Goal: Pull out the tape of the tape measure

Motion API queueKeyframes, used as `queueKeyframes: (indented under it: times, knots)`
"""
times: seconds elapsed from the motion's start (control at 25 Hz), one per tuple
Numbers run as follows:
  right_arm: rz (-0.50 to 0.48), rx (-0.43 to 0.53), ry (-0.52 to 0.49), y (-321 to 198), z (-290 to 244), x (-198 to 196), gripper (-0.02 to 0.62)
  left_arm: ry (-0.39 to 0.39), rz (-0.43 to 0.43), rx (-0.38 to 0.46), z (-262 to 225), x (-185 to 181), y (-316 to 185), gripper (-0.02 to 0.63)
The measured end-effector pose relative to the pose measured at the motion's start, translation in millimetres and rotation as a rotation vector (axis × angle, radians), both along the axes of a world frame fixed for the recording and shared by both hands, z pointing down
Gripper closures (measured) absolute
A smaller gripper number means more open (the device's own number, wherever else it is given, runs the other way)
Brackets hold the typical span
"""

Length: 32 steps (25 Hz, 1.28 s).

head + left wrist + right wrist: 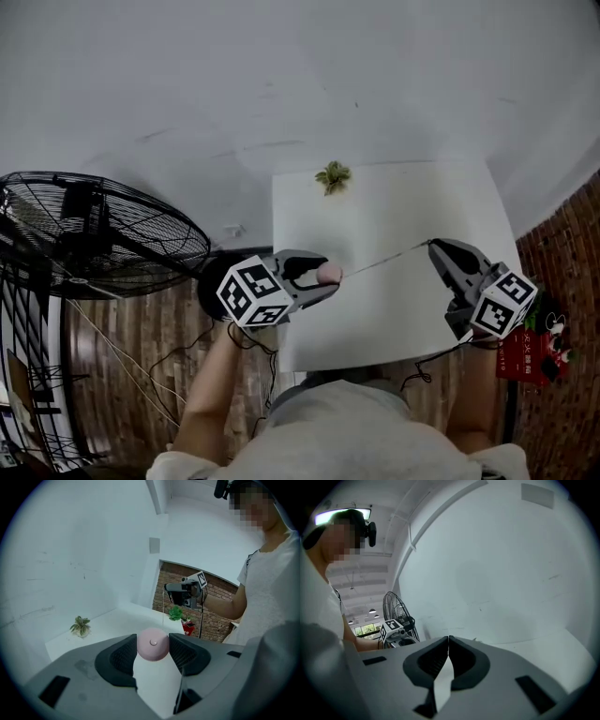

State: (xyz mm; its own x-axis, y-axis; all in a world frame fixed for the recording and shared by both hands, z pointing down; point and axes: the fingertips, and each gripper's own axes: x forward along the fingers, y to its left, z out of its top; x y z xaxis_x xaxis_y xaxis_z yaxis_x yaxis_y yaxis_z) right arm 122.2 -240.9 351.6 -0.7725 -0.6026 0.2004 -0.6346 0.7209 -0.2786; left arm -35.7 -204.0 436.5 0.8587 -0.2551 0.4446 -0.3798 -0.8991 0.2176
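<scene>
A small round pink tape measure (pixel 328 273) sits between the pads of my left gripper (pixel 330 279), which is shut on it above the white table's (pixel 394 314) left part. From it a thin tape (pixel 384 261) runs right to the tips of my right gripper (pixel 431 246), which is shut on the tape's end. The left gripper view shows the pink case (pixel 153 644) squeezed between both pads, and the tape (pixel 163 609) rising toward the right gripper (pixel 183 591) far ahead. In the right gripper view the jaws (pixel 448 641) meet at the tips.
A small green plant (pixel 333 175) stands at the table's far edge. A big black floor fan (pixel 94 234) is at the left on the wooden floor. A red item (pixel 530 352) lies right of the table. A white wall lies beyond.
</scene>
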Motion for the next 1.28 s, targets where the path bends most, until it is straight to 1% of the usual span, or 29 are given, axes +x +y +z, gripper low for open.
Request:
queueKeyframes:
  times: [0.24, 0.32, 0.44, 0.52, 0.64, 0.96, 1.16, 1.28]
  knots:
    - [0.039, -0.08, -0.019, -9, 37, 18, 0.589, -0.056, 0.006, -0.027, 26, 12, -13, 0.39]
    - [0.062, -0.11, -0.021, -14, 51, 27, 0.589, -0.082, -0.018, -0.026, 36, 17, -21, 0.39]
    - [0.095, -0.161, -0.039, -22, 78, 39, 0.589, -0.153, -0.063, -0.016, 58, 25, -38, 0.39]
    - [0.116, -0.192, -0.055, -28, 94, 47, 0.589, -0.192, -0.076, -0.017, 71, 31, -49, 0.39]
    - [0.149, -0.229, -0.064, -36, 114, 60, 0.589, -0.212, -0.091, -0.029, 87, 43, -62, 0.39]
    - [0.197, -0.316, 0.013, -51, 167, 83, 0.589, -0.272, -0.18, -0.024, 127, 61, -108, 0.39]
    - [0.206, -0.365, 0.014, -45, 196, 88, 0.589, -0.311, -0.225, -0.045, 159, 72, -126, 0.39]
    - [0.207, -0.394, 0.032, -41, 214, 89, 0.589, -0.328, -0.231, -0.065, 174, 74, -129, 0.39]
